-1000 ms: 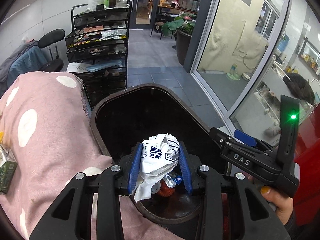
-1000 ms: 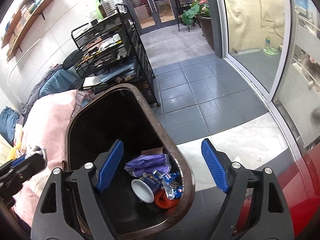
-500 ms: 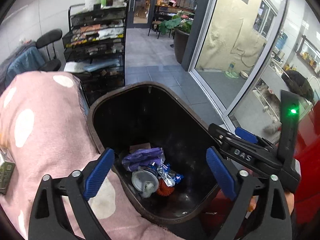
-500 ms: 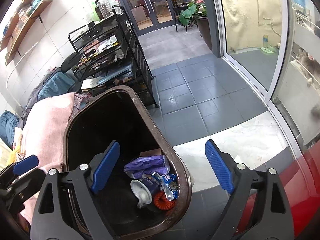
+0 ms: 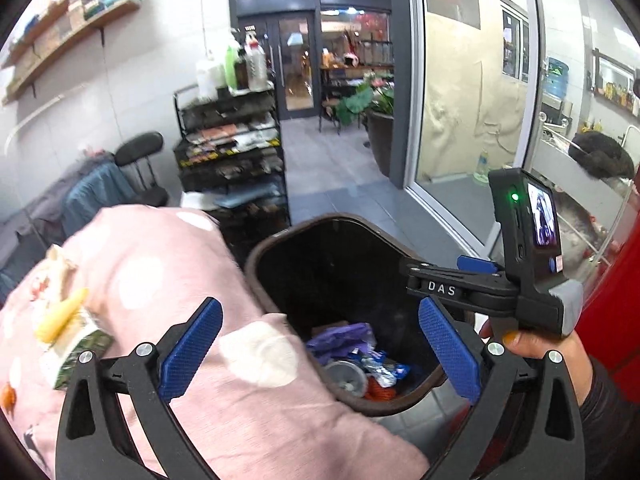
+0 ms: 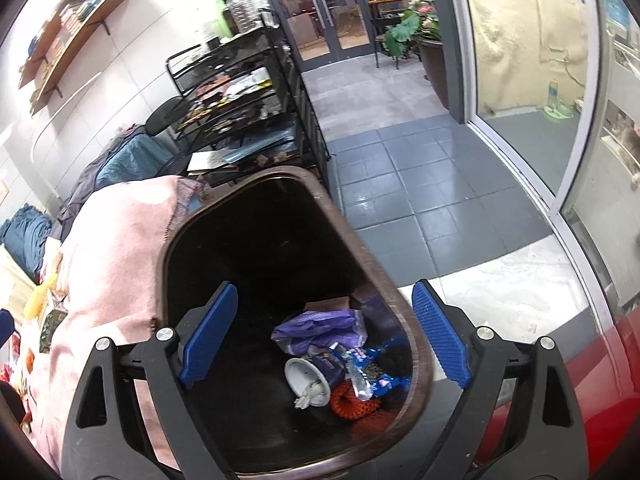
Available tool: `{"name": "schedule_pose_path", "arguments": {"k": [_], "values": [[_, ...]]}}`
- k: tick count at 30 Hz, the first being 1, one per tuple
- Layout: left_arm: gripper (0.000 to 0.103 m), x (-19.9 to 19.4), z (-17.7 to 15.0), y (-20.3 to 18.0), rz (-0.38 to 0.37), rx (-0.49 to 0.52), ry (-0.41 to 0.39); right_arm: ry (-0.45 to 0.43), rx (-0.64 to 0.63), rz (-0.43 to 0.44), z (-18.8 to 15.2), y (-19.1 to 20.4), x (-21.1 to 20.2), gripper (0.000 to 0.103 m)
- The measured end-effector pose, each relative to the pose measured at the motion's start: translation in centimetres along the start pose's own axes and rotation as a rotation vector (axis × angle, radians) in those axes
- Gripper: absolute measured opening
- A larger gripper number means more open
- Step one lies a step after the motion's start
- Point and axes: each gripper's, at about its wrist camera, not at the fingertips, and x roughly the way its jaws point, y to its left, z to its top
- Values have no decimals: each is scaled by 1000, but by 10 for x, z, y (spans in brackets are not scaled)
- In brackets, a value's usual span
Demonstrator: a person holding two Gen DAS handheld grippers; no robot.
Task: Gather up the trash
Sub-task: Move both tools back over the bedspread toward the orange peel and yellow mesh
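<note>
The crumpled wrapper has left the left tool (image 5: 318, 354) — both tools gape empty over the bin (image 6: 416, 364), grey tiles (image 6: 404, 168) beyond.

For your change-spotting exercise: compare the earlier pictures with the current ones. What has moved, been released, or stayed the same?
The left gripper let go of the crumpled white wrapper over the bin and opened its jaws wide; the view has swung toward the pink cloth. The right gripper stays open above the bin, empty.
</note>
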Motion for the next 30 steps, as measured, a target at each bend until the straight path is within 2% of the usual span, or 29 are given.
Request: {"name": "schedule_pose_path", "arguments": {"k": [7,13,30], "values": [[98,-17,-14,22,59,-44,-22,-6,-84,64,-4,40,-7,89],[98,-32,-32,53,105,-137,-11,-18,-170,125,-7,80,-14,89],[98,-81,-105,184,329,-369,55,31,-452,380,-38,220,-27,91]]}}
